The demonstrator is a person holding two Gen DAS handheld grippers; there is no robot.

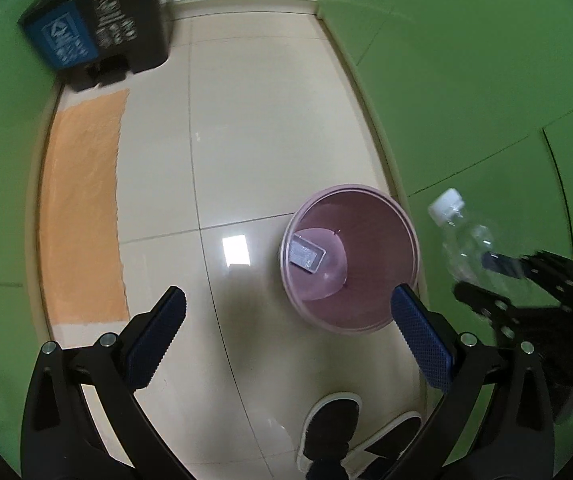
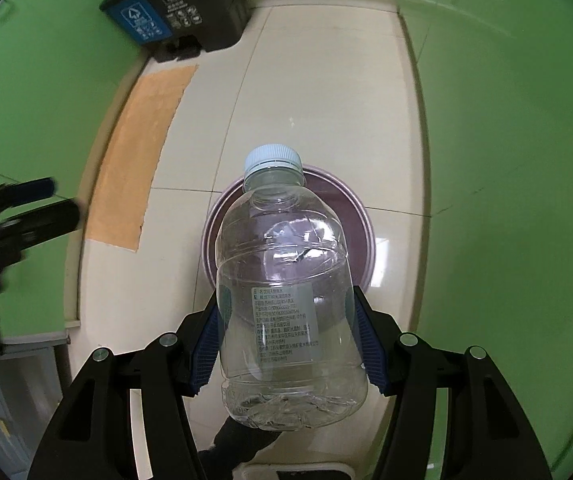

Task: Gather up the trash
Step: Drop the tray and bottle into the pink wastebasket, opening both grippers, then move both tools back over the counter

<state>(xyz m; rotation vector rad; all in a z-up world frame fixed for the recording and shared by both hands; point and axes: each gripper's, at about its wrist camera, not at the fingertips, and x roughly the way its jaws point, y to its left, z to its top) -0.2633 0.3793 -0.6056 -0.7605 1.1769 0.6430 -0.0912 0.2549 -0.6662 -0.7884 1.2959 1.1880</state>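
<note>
Right claw [image 2: 288, 340] grips a clear bottle [image 2: 286, 300], blue pads [image 2: 370, 344] pressed on both sides of its lower body, cap [image 2: 273, 160] pointing away from the camera. Bottle looks empty: judged light, thin-walled, likely to dent or squirm under a hard squeeze, smooth and a bit slippery. Hold sits on the widest, labelled section, which seems the sensible place; the neck would be stiffer but narrower.

Claw points steeply down, bottle hanging above the pink bin [image 2: 360, 224], which stands on the tiled floor near the green wall [image 2: 506, 200]. Bin mouth is partly hidden behind the bottle in the right view.

Left claw [image 1: 286, 332] stands wide, nothing between its pads, also aimed steeply down at the floor just beside the bin [image 1: 406, 224]. A small grey box [image 1: 306, 255] lies in the bin bottom.

Farther out: orange mat [image 1: 82, 208] along the opposite floor edge, dark sorting bins [image 1: 98, 32] at the far end, the person's shoes [image 1: 334, 428] at the near edge.
</note>
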